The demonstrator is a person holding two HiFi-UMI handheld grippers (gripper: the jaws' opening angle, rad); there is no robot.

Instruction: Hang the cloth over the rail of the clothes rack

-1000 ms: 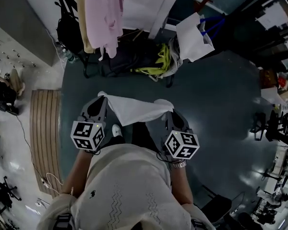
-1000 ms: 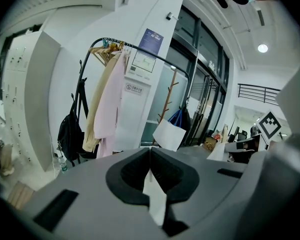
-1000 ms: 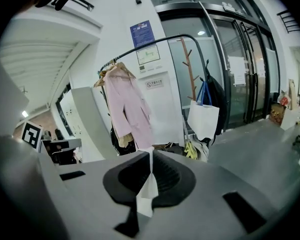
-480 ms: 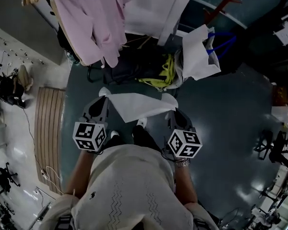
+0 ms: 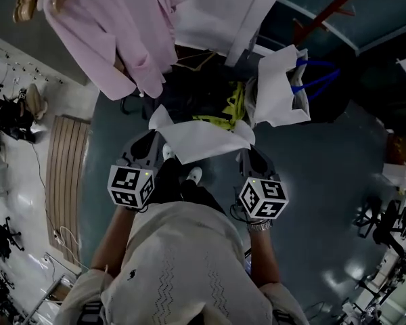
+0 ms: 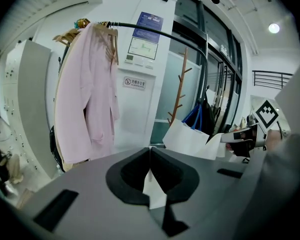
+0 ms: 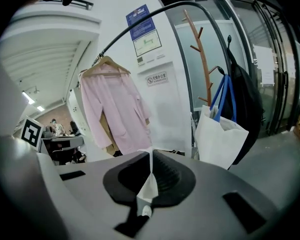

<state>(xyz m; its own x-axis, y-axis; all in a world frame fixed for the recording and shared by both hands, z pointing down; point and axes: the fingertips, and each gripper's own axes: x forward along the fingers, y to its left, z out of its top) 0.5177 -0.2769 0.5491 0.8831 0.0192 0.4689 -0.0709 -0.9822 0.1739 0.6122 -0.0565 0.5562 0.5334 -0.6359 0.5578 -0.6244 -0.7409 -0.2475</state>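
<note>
Rail (image 6: 157,33) looms nearer than before. Left claw (image 5: 154,139) and right claw (image 5: 247,149) each clamp tight on a corner of the cloth (image 5: 203,141), which is spread between them.

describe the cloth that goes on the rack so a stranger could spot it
Find the clothes rack where the pink garment hangs; the person stands just before it. The cloth is the white sheet stretched between the left gripper and right gripper, an edge pinched in each one's jaws. Unlike the white bag nearby, it has no blue handles.
</note>
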